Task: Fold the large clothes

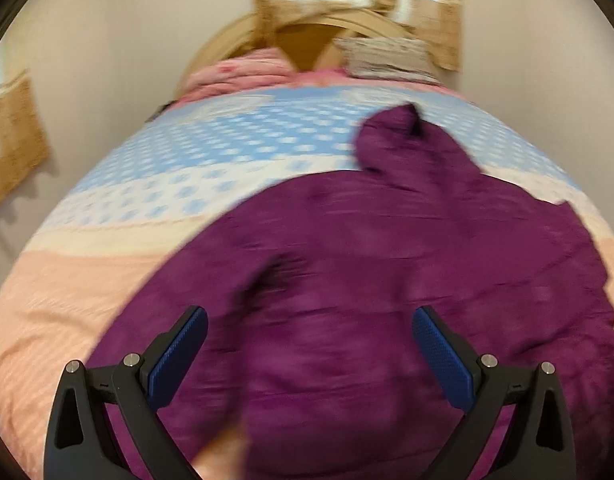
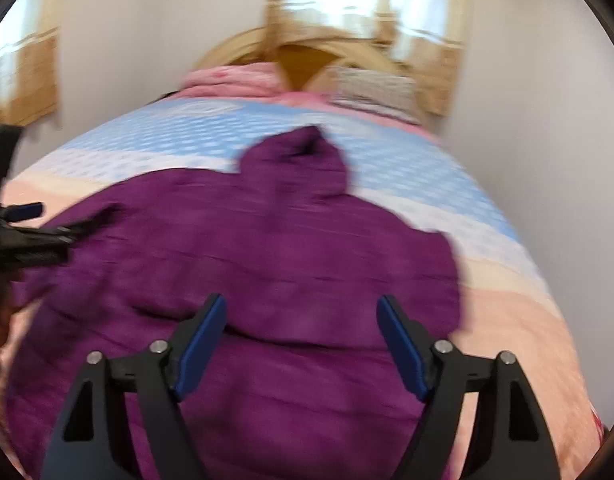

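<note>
A purple jacket [image 1: 387, 280] lies spread over the near half of the bed [image 1: 67, 300], its hood [image 1: 403, 136] pointing toward the far headboard [image 1: 227, 36]. The cover under it runs in bands: peach nearest, then cream, then blue with pale dots.

From the left tongs [image 1: 310, 322] the jacket fills the lower right, with bare peach cover on the left; a pale blurred patch shows at the bottom edge between the arms (too smeared to say what it is). This view shows both far pillows clearly, a pink one [image 1: 243, 72] on the left and a grey patterned one [image 1: 387, 58] on the right. A curtain [image 1: 15, 132] hangs on the left wall.

From the right tongs [image 2: 302, 314] the jacket sits more to the left, and bare peach cover lies on the right. Only here does the other tool show, dark and blurred at the left edge over the jacket's left side.

Both tongs stand wide, blue pads [image 1: 183, 352] well apart, with nothing gripped. Purple cloth lies beyond and below each gap. Whether any pad touches the cloth I cannot tell. Both views are smeared.
</note>
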Motion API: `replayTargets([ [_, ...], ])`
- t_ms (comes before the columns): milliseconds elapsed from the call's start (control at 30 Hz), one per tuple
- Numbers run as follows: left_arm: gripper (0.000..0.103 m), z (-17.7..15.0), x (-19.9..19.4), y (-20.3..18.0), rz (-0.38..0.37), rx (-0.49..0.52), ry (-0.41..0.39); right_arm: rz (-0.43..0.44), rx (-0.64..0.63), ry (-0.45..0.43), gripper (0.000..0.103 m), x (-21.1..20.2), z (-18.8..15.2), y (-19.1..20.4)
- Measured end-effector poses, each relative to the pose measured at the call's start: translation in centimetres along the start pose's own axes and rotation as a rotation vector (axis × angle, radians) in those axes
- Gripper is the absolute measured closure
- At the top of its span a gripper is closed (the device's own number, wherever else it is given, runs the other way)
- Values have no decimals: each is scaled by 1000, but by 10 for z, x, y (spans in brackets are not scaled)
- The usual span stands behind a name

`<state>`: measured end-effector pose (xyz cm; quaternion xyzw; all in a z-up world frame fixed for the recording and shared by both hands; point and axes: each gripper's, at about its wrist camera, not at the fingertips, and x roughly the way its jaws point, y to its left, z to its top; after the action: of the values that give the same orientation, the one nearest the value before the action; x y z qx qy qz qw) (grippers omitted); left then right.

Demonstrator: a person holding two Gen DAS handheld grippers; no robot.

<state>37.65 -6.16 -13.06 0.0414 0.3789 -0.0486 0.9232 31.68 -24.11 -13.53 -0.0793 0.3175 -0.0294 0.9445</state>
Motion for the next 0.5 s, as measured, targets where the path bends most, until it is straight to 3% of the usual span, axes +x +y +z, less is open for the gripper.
replayTargets([
  [100,1,3,26,-35,-53,20,80,3,92,55,22,10,-27,-31],
  [167,2,3,48,-56,-23,52,129,31,105,75,22,12,-45,-35],
  [200,12,2,59,-64,-11,68,140,33,93,80,22,14,-53,-34],
  [233,42,1,65,-68,-7,78,149,33,71,88,22,17,-63,-29],
  [300,74,1,69,-68,-18,76,163,22,22,103,22,21,-82,-21],
  [500,78,12,34,-49,112,99,11,7,42,106,13,21,-94,-30],
])
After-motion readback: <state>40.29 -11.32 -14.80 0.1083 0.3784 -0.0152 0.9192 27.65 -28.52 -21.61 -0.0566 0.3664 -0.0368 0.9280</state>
